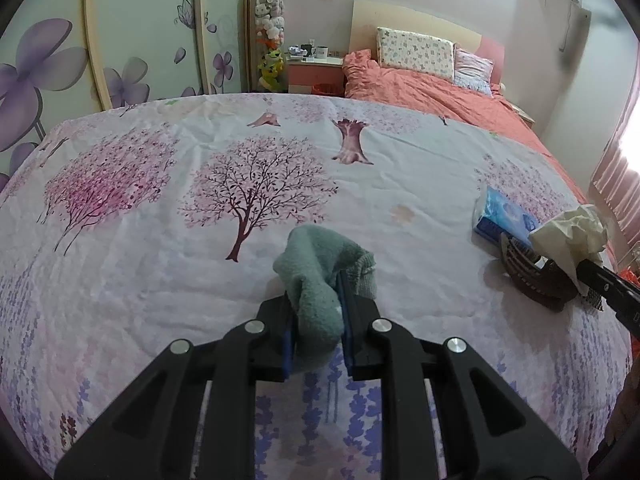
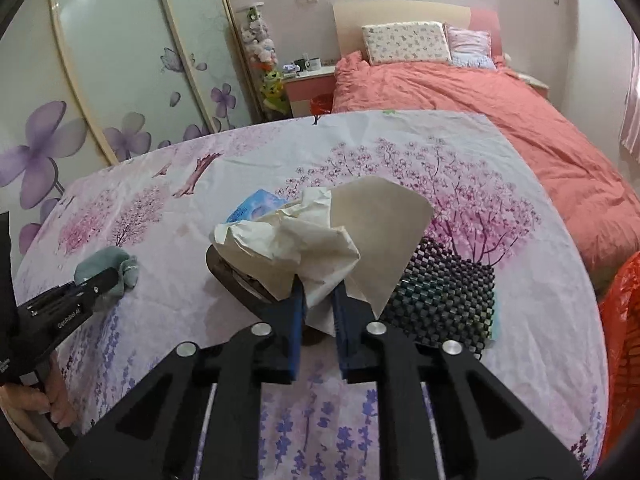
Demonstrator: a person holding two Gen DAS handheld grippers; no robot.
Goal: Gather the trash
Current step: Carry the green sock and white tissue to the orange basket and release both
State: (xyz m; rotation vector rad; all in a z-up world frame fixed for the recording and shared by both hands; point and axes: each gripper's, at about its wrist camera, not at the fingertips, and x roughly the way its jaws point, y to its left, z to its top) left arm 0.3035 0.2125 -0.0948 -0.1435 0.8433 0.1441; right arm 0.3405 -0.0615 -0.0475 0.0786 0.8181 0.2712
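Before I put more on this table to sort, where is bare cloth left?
Free: the wide left and far stretch of the tablecloth, beyond the green sock. Crowded: the right edge, where the blue tissue pack, dark brush and checkered mat cluster.

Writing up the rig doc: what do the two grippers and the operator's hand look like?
Both the left gripper and right gripper are matte black, angular linkages with silver round pivot pins and blue finger pads. White "GenRobot.AI" lettering marks the left one's side. The person's bare hand grips its handle. No cables visible.

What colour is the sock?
The sock is pale green, clearest in the left wrist view.
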